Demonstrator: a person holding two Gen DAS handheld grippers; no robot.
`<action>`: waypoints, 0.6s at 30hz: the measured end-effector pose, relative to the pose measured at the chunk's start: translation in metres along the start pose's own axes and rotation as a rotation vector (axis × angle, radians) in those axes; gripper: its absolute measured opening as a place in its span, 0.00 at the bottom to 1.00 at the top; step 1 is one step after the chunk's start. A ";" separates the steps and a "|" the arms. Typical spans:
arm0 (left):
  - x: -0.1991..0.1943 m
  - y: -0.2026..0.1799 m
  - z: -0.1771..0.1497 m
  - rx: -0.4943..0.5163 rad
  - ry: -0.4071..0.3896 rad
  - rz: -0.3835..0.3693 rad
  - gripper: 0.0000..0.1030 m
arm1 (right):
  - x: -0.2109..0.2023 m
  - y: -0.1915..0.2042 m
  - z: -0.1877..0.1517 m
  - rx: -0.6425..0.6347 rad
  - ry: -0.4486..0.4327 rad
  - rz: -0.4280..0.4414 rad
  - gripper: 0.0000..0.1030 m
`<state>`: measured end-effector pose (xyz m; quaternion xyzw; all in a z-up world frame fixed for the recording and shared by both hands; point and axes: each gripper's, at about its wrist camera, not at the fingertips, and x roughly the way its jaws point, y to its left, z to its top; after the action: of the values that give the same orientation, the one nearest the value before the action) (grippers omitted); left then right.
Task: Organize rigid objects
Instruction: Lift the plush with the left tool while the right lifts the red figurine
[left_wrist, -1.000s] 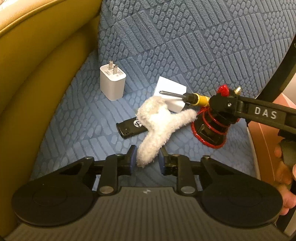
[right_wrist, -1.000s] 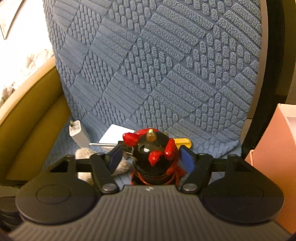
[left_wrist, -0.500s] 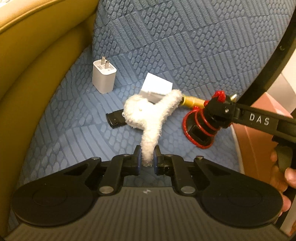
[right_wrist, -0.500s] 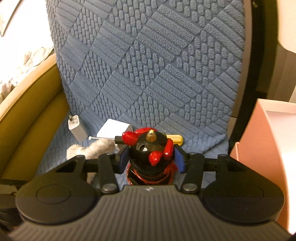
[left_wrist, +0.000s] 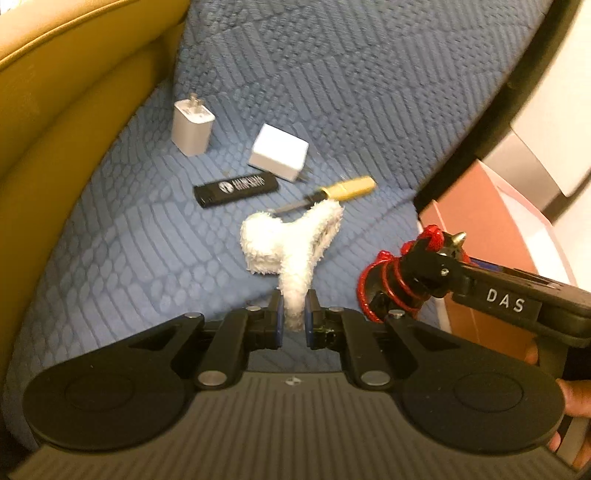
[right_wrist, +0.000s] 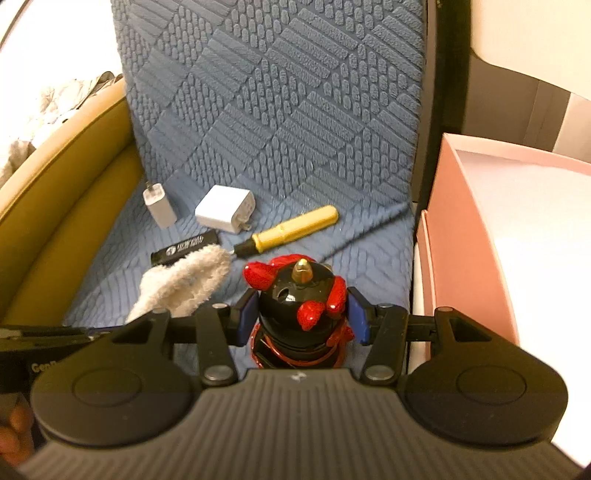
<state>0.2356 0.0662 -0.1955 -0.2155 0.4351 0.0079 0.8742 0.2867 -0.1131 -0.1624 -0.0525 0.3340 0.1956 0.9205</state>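
Note:
My left gripper (left_wrist: 294, 320) is shut on a fluffy white cloth (left_wrist: 291, 243), lifted off the blue seat cushion (left_wrist: 129, 243); the cloth (right_wrist: 184, 280) also shows at the left of the right wrist view. My right gripper (right_wrist: 302, 317) is shut on a black figurine with red trim and a brass tip (right_wrist: 301, 306); that figurine (left_wrist: 399, 280) hangs at the right of the left wrist view. On the cushion lie two white chargers (left_wrist: 192, 127) (left_wrist: 279, 152), a black lighter (left_wrist: 236, 189) and a yellow-handled screwdriver (left_wrist: 343, 188).
A pink open box (right_wrist: 509, 236) stands right of the seat, its inside white. A mustard-yellow padded armrest (left_wrist: 55, 129) borders the cushion on the left. The blue backrest (right_wrist: 280, 92) rises behind the objects. A hand (left_wrist: 576, 406) grips the right tool's handle.
Both grippers have drawn back and rightward with their loads. The cloth has come off the lighter and screwdriver, which now lie uncovered. The left jaws have closed tighter on the cloth.

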 end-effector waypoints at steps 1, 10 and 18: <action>-0.002 -0.003 -0.004 0.006 0.004 -0.005 0.13 | -0.004 0.000 -0.004 -0.005 0.001 -0.004 0.53; -0.013 -0.016 -0.022 0.049 0.030 -0.010 0.14 | -0.039 -0.001 -0.040 0.017 0.027 -0.024 0.53; -0.007 -0.010 -0.019 0.034 0.061 0.001 0.51 | -0.047 0.002 -0.052 0.028 0.030 -0.037 0.53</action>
<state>0.2191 0.0510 -0.1968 -0.2007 0.4619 -0.0054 0.8639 0.2227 -0.1384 -0.1725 -0.0486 0.3495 0.1731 0.9195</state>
